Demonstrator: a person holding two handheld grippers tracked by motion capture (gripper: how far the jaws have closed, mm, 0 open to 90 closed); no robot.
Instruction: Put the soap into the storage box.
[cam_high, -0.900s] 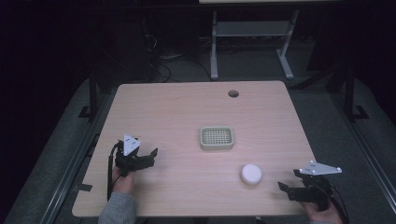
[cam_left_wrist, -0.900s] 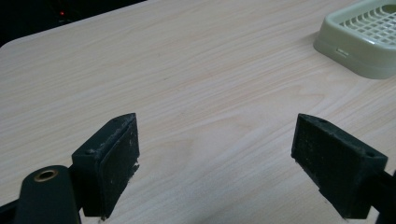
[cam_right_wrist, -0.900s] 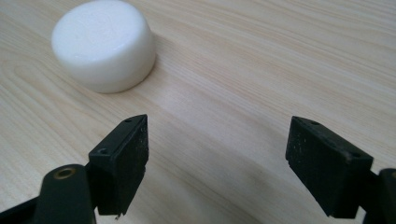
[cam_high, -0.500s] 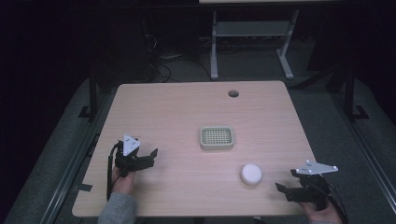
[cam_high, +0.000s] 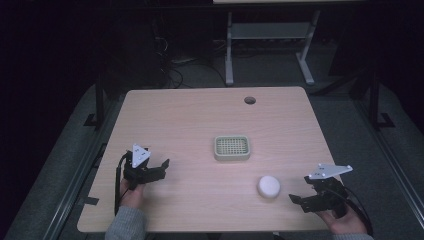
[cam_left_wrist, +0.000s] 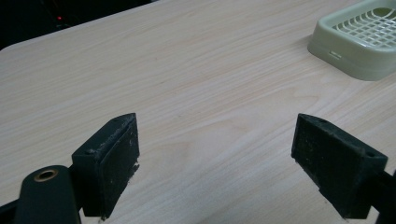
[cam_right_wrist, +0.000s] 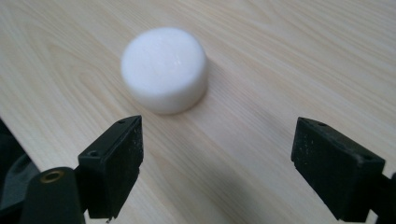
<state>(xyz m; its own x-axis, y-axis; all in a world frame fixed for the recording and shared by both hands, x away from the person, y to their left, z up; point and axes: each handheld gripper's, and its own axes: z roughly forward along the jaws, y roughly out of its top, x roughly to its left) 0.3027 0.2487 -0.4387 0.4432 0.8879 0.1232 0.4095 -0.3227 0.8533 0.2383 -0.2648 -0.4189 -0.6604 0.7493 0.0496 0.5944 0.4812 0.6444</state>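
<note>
Left gripper: held low over the table near its left front part, jaws spread wide, nothing between them. In the left gripper view, bare wood grain lies between and ahead of the jaws; the pale green slotted tray sits ahead and to the right of them, well apart. In the high view this tray stands near the table's middle, between the two grippers and farther from the person than either.

Right gripper: held by the right hand at the table's right front corner, jaws likewise wide apart and empty. The white round puck rests flat on the wood just ahead of the jaws, offset toward the left jaw, not touching either. In the high view the puck lies just beside this gripper, on its left.

A round cable hole lies at the table's far edge, well away from both grippers.
</note>
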